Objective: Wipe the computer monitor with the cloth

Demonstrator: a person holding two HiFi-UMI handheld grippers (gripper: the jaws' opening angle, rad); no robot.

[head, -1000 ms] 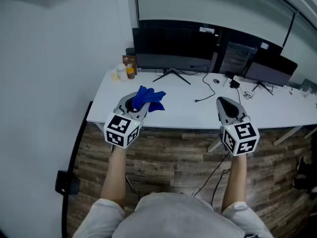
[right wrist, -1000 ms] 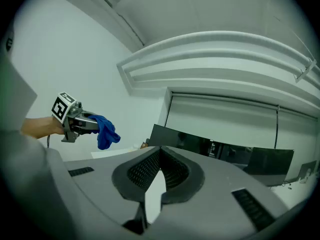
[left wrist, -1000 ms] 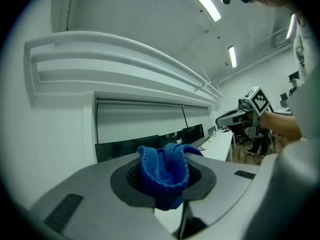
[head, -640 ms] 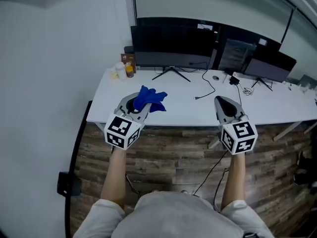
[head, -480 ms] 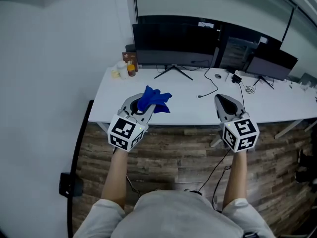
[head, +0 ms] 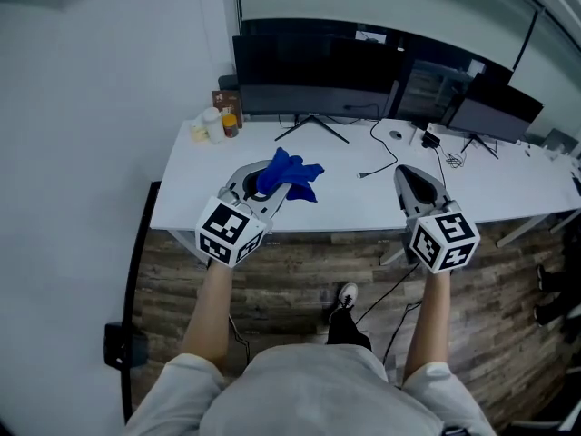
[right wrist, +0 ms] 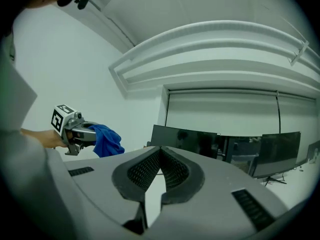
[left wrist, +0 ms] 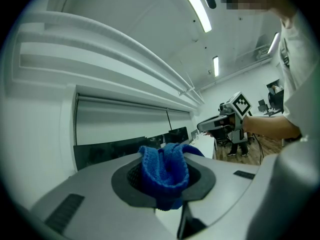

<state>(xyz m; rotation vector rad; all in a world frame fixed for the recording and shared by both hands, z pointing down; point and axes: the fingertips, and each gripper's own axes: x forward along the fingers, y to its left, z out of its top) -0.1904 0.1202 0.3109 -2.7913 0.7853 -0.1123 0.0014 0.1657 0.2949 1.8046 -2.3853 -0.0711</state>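
A blue knitted cloth (head: 290, 174) (left wrist: 165, 170) (right wrist: 106, 140) bunches out of my left gripper (head: 264, 184) (left wrist: 165, 184), whose jaws are shut on it, above the desk's front left. A wide black monitor (head: 313, 64) (right wrist: 187, 141) stands at the back of the white desk (head: 345, 205), well beyond the cloth. My right gripper (head: 410, 183) (right wrist: 160, 170) hovers over the desk's front edge on the right, its pads meeting with nothing between them. From the left gripper view the monitor (left wrist: 112, 151) shows dark behind the cloth.
Small bottles and a brown box (head: 218, 116) stand at the desk's back left. A second monitor (head: 495, 112) and a dark panel (head: 431, 89) fill the back right. Cables (head: 386, 157) trail across the desk. Wood floor (head: 300, 262) lies below; a white wall stands left.
Both grippers have edged forward and slightly up toward the desk; the cloth in the left gripper now hangs nearer the wide monitor. The head view has shifted back a little.
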